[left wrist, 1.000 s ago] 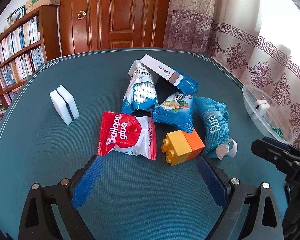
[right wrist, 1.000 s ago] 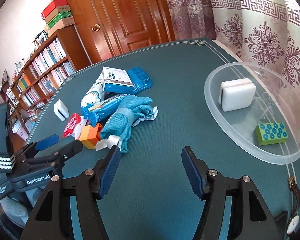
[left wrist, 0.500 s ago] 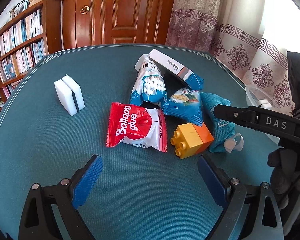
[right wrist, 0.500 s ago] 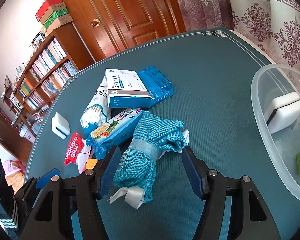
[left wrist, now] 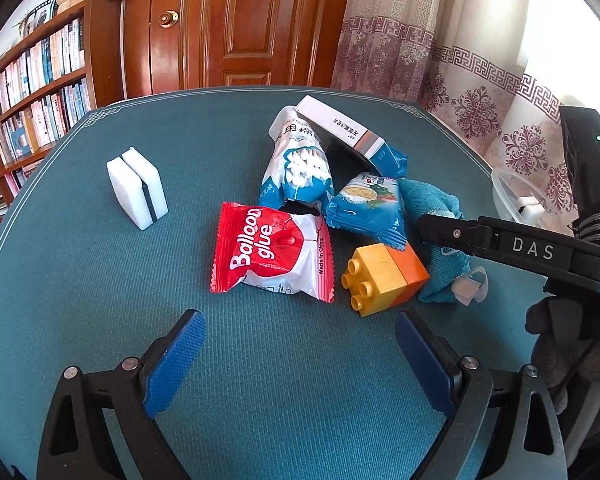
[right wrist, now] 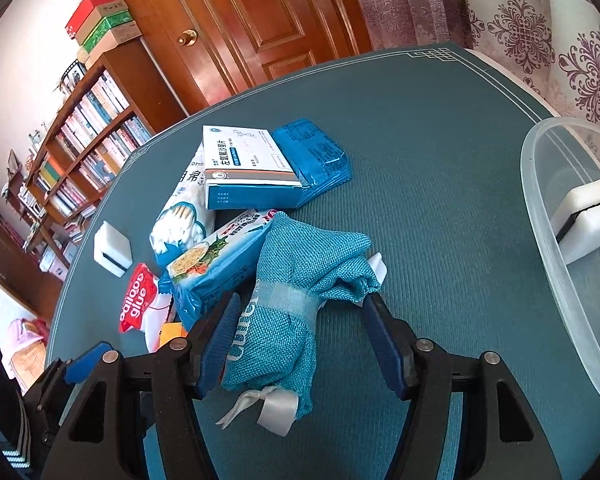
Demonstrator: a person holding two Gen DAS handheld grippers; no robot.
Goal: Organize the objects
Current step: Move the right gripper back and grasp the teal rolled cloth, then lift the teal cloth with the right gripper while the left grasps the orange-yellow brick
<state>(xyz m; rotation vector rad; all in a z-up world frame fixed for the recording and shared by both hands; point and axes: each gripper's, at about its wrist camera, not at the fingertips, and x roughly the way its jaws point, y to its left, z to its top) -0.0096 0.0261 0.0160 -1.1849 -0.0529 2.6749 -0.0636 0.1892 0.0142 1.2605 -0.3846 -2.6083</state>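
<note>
Right gripper [right wrist: 300, 340] jaws closing around teal pouch [right wrist: 296, 300], pads not yet pressing; left gripper [left wrist: 298, 356] released over table [left wrist: 100, 280].

The worktop [left wrist: 100, 320] has a matt, finely ribbed teal cloth cover. The pouch [right wrist: 292, 304] is coarse woven blue cloth with a satin white ribbon. The balloon glue packet [left wrist: 272, 256] and noodle packet [left wrist: 364, 210] are glossy crinkled plastic film. The toy brick [left wrist: 384, 276] is smooth hard plastic. The tub [right wrist: 548, 216] is clear, slightly frosted plastic. The box [right wrist: 244, 172] is smooth printed card. The door [left wrist: 240, 24] is varnished wood.
</note>
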